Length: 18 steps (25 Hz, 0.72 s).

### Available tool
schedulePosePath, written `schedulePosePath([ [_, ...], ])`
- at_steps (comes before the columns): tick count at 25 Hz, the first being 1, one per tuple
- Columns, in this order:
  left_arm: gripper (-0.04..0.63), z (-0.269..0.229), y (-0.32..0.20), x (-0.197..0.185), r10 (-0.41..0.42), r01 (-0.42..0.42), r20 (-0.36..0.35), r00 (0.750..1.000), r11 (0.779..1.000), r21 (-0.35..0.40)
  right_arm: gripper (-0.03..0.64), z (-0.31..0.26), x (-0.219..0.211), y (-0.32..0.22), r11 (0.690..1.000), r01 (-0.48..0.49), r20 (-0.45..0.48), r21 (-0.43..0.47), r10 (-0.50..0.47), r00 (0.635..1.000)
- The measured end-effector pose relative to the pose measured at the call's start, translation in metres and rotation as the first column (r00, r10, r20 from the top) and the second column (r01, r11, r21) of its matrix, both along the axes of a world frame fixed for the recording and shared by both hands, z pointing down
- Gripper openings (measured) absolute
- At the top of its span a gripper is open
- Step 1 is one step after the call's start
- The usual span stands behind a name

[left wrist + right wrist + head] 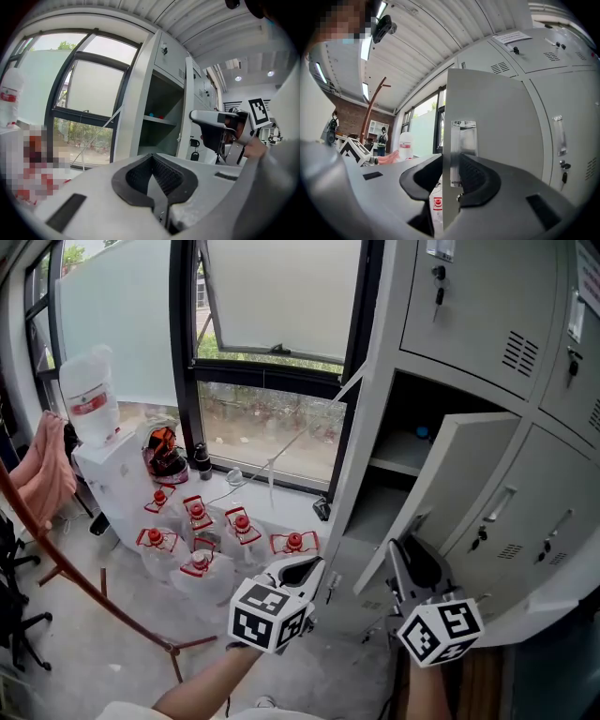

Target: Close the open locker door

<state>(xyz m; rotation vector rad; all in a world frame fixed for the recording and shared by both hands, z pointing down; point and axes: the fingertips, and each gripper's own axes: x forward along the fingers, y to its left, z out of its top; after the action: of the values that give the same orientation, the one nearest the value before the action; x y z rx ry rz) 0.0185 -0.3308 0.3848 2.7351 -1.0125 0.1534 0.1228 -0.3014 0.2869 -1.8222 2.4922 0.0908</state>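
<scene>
Office, staff locker and water corner. Head view: bank of grey steel lockers (469, 306) at 2 o'clock with keys (438, 282) in the locks, tall window (281, 296) at 12, water dispenser (117, 479) at 10, spare red-capped jugs (202, 568) on the floor at 8, office chair base (19, 615) further out. Right gripper view at 9 – brick wall (347, 117), white shelving (375, 129); strip lights (365, 47) at 10 in a slatted ceiling (440, 28).

You are reaching both forearms forward, grippers level and apart. Your left gripper (298, 570) is hovering with jaws pressed together (nothing between them), while your right gripper (412, 563) is pinching the locker door (487, 122) edge.
</scene>
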Motion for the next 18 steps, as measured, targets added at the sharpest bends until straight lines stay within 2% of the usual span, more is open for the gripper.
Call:
schedulePosePath([
  [8, 0.006, -0.019, -0.026, -0.022, 0.032, -0.032, -0.003, 0.999, 0.999, 0.042, 0.104, 0.001, -0.009, -0.036, 0.998, -0.061, 0.001, -0.021, 0.061, 0.998],
  [13, 0.006, -0.02, -0.037, -0.031, 0.032, -0.032, 0.001, 0.999, 0.998, 0.045, 0.101, 0.002, -0.014, -0.054, 0.997, -0.065, 0.01, -0.034, 0.065, 0.998],
  [18, 0.006, -0.02, -0.047, -0.023, 0.035, -0.035, 0.0, 0.999, 0.998, 0.042, 0.097, 0.001, -0.015, -0.071, 0.998, -0.047, -0.014, -0.032, 0.046, 0.999],
])
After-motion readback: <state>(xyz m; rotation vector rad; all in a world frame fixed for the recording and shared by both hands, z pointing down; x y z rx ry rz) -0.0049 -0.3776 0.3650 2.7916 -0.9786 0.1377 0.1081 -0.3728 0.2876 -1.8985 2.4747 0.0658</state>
